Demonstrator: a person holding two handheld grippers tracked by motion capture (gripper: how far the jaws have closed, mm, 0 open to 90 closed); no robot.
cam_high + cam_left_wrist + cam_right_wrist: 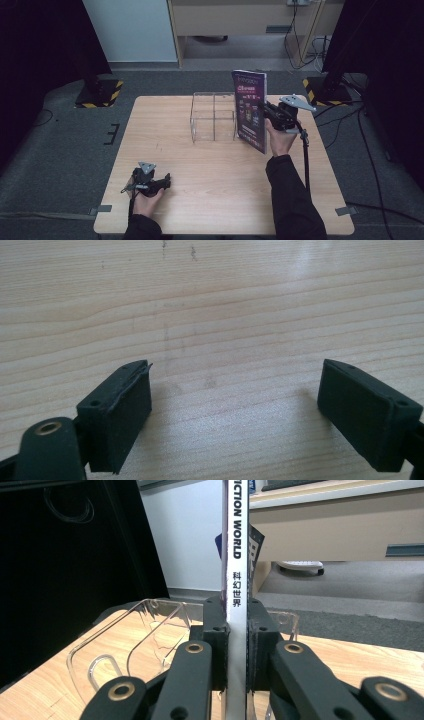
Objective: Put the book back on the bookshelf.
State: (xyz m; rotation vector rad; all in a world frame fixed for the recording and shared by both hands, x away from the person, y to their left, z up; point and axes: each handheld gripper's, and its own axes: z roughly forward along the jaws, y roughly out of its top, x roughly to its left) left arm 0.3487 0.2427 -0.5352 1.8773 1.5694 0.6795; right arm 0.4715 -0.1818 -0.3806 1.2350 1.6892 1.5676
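Note:
A purple magazine (251, 110) stands upright above the table, just right of a clear plastic rack (213, 117). My right gripper (270, 114) is shut on its spine edge. In the right gripper view the white spine (236, 580) with black lettering runs up between the two black pads (216, 630), and the clear rack (135, 640) lies beyond and to the left. My left gripper (165, 181) rests low over the table near the front left, held in a hand. Its jaws (235, 410) stand wide open over bare wood with nothing between them.
The wooden table (200, 160) has its front edge by the person's forearms. Black stands with yellow-striped bases (97, 92) sit on the floor at both far corners. A cable (306, 160) trails from the right gripper along the sleeve.

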